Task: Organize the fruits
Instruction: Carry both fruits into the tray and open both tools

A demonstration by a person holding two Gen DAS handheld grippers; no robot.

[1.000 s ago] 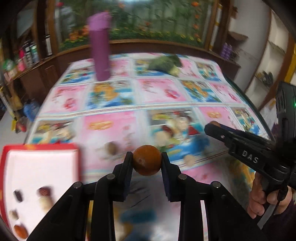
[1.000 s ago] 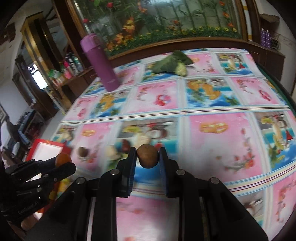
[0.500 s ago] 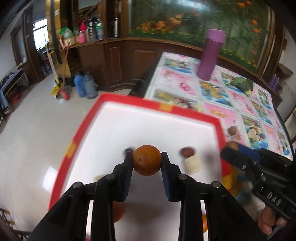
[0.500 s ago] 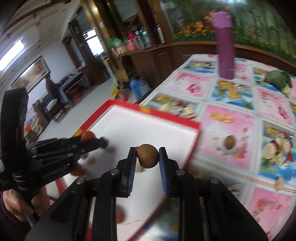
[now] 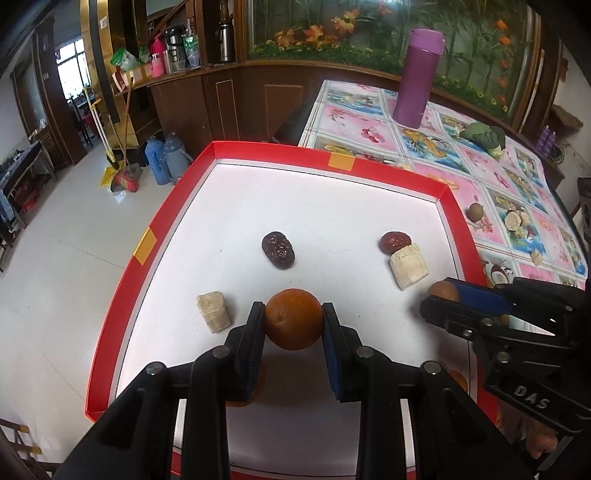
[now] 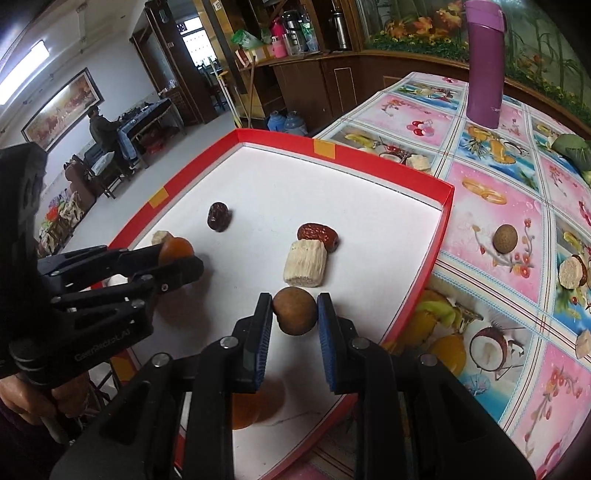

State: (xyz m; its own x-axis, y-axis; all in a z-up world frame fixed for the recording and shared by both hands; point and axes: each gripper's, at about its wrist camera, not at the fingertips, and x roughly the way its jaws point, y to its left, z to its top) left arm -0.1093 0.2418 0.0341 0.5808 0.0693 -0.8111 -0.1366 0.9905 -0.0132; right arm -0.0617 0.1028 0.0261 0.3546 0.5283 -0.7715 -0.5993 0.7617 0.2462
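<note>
Left wrist view, left tongs (image 5: 293, 319) clamping orange fruit (image 5: 293, 318) above red tray (image 5: 384, 168), right tongs (image 6: 294, 312) clamping brown fruit (image 6: 294, 311)

1. I see a pale tiled floor (image 5: 55, 280) that shines with window light.
2. Dark wood cabinets (image 5: 192, 103) line the far wall, with flasks and bottles (image 5: 173, 51) on their ledge.
3. A broom (image 5: 123, 173) leans near two blue jugs (image 5: 164, 158) on the floor.
4. Behind the table's patterned cloth (image 6: 517, 206), I see a glass panel with plants and orange flowers (image 5: 325, 26).
5. A bright window (image 5: 74, 77) sits at the left.
6. A framed painting (image 6: 62, 107) hangs on a white wall; a ceiling lamp (image 6: 22, 70) glows.
</note>
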